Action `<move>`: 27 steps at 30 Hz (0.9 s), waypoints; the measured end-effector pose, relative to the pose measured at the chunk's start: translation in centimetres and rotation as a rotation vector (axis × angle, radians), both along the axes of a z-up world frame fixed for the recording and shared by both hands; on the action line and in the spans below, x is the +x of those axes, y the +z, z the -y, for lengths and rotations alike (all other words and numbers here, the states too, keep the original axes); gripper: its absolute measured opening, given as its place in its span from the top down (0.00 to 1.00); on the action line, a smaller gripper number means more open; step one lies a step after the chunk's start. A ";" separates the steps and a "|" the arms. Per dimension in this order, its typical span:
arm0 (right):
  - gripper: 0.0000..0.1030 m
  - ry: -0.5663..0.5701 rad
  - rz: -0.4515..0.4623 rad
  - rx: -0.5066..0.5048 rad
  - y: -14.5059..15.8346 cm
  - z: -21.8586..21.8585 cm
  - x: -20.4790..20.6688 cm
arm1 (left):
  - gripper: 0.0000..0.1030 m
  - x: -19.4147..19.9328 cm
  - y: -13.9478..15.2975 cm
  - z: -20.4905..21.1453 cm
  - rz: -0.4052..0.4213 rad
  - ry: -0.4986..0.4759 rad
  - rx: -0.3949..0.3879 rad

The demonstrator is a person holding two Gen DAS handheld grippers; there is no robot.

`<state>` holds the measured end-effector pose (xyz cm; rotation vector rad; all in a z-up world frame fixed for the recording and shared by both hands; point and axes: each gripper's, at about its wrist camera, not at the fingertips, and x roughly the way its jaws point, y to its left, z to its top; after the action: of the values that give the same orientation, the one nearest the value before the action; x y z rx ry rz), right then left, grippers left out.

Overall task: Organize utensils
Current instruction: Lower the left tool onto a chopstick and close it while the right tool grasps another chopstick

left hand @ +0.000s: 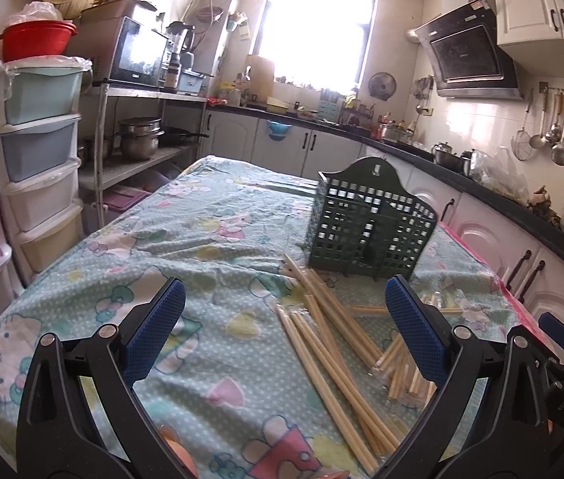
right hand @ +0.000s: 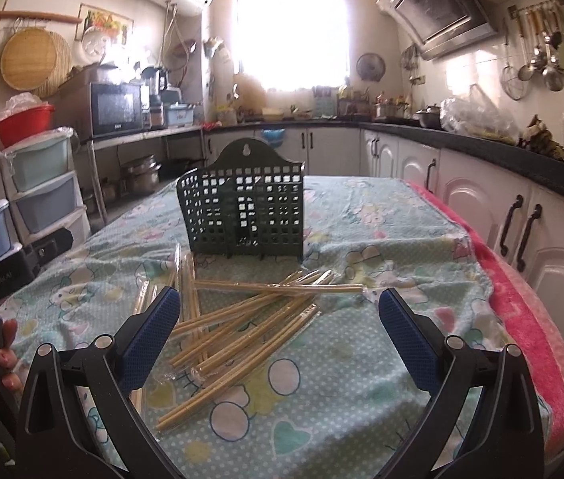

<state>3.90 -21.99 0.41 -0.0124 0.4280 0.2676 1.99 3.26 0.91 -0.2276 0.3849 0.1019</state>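
Note:
A dark green perforated utensil holder (left hand: 369, 223) stands upright on the table; it also shows in the right wrist view (right hand: 246, 211). A loose pile of bamboo chopsticks (left hand: 334, 331) in clear wrappers lies in front of it, also seen in the right wrist view (right hand: 250, 319). My left gripper (left hand: 286, 319) is open and empty above the cloth, left of the pile. My right gripper (right hand: 280, 327) is open and empty, hovering over the near end of the pile.
The table wears a pale green cartoon-print cloth (left hand: 142, 279) with a pink towel along its right edge (right hand: 529, 319). Plastic drawer units (left hand: 38, 159) stand at the left. White kitchen cabinets (right hand: 481, 207) run along the right.

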 end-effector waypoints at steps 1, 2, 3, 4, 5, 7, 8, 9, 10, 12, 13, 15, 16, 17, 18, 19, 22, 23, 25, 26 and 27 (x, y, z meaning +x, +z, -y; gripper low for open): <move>0.06 0.008 -0.015 0.005 0.0 -0.1 0.4 | 0.10 0.1 0.1 -0.3 -0.004 0.002 -0.001; 0.06 0.017 -0.033 0.012 0.1 -0.2 0.9 | 0.10 0.5 0.2 -0.5 -0.013 0.003 0.000; 0.06 0.020 -0.050 0.018 0.1 -0.3 1.4 | 0.10 0.7 0.3 -0.7 -0.020 0.008 0.004; 0.06 0.022 -0.068 0.023 0.0 -0.4 2.0 | 0.10 1.1 0.3 -0.9 -0.028 0.012 0.007; 0.06 0.028 -0.082 0.024 0.0 -0.5 2.4 | 0.10 1.5 0.4 -1.1 -0.040 0.006 0.006; 0.06 0.030 -0.101 0.027 0.1 -0.7 3.2 | 0.10 2.3 0.6 -1.7 -0.050 -0.008 -0.011; 0.06 0.031 -0.110 0.025 0.2 -0.8 3.6 | 0.10 2.7 0.7 -2.0 -0.056 -0.016 -0.016; 0.06 0.030 -0.123 0.025 0.2 -0.9 4.1 | 0.10 3.2 0.7 -2.1 -0.063 -0.022 -0.020; 0.06 0.028 -0.132 0.028 0.3 -0.9 4.5 | 0.10 3.8 0.8 -2.3 -0.074 -0.025 -0.022; 0.06 0.019 -0.154 0.039 0.3 -0.8 5.3 | 0.10 4.8 0.9 -2.4 -0.097 -0.051 -0.043; 0.06 0.014 -0.162 0.039 0.4 -0.8 5.7 | 0.10 5.5 0.9 -2.5 -0.110 -0.065 -0.054; 0.06 0.006 -0.172 0.037 0.4 -0.7 6.5 | 0.10 6.7 0.8 -2.5 -0.131 -0.080 -0.055; 0.06 0.001 -0.180 0.037 0.3 -0.6 6.8 | 0.10 7.3 0.7 -2.4 -0.143 -0.086 -0.048; 0.06 -0.005 -0.193 0.043 0.2 -0.5 7.1 | 0.10 7.9 0.6 -2.3 -0.157 -0.093 -0.047; 0.06 -0.009 -0.203 0.054 0.2 -0.3 7.4 | 0.10 8.4 0.6 -2.2 -0.167 -0.103 -0.051; 0.06 -0.014 -0.216 0.065 0.1 -0.1 7.6 | 0.10 8.9 0.6 -2.2 -0.176 -0.113 -0.058; 0.06 -0.032 -0.255 0.083 -0.2 0.4 8.5 | 0.10 10.7 0.2 -2.1 -0.216 -0.161 -0.077; 0.06 -0.040 -0.267 0.091 -0.3 0.7 8.7 | 0.10 11.1 0.0 -2.0 -0.221 -0.169 -0.075; 0.06 -0.056 -0.295 0.105 -0.7 1.1 9.3 | 0.10 12.5 -0.6 -2.1 -0.266 -0.168 -0.072; 0.06 -0.062 -0.305 0.111 -0.9 1.2 9.5 | 0.10 13.1 -0.8 -2.1 -0.295 -0.169 -0.075; 0.06 -0.072 -0.321 0.119 -1.2 1.4 9.8 | 0.10 13.7 -1.2 -2.2 -0.321 -0.167 -0.078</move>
<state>13.71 -23.40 -0.81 0.1646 0.7297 0.2241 15.73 5.50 -0.32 -0.2559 0.7267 -0.0421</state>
